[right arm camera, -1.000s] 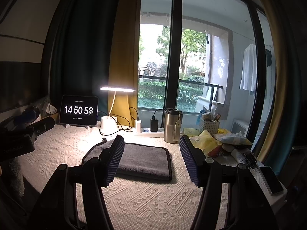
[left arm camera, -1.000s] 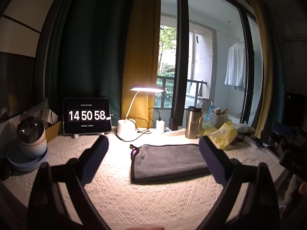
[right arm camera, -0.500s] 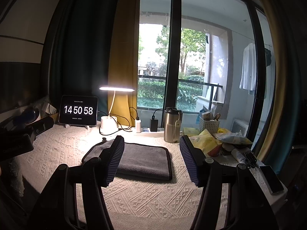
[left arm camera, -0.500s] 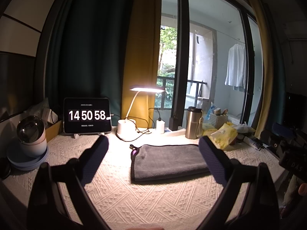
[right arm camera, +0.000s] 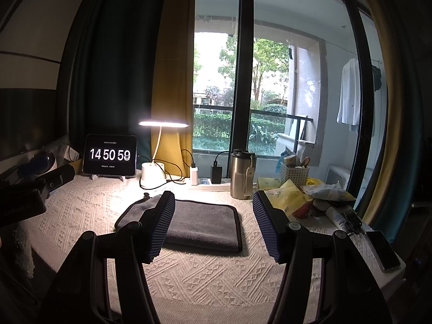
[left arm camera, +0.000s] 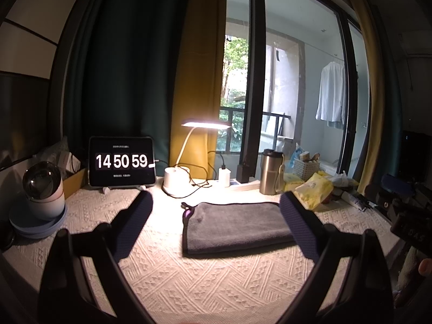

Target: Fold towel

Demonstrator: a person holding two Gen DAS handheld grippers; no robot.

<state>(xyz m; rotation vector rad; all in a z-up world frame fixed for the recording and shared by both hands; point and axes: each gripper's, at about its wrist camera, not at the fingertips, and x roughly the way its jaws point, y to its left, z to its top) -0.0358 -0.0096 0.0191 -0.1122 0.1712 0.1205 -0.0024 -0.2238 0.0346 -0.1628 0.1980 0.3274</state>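
Left gripper: fingers spread wide, holding nothing, raised above the surface. Gray towel lies folded flat ahead, between the fingertips, nearer the right-hand one. Right gripper: fingers spread, empty; towel ahead, its left part hidden behind the left-hand finger. Steel tumbler stands beyond the towel.

Left gripper: jaws spread wide, nothing between the pads, fingers level and pointing forward, held above the surface. Right gripper: jaws likewise wide apart, empty, ribbed blue fingers facing each other across the gap. Each gripper's dark body shows at the edge of the other's view. Neither touches anything.
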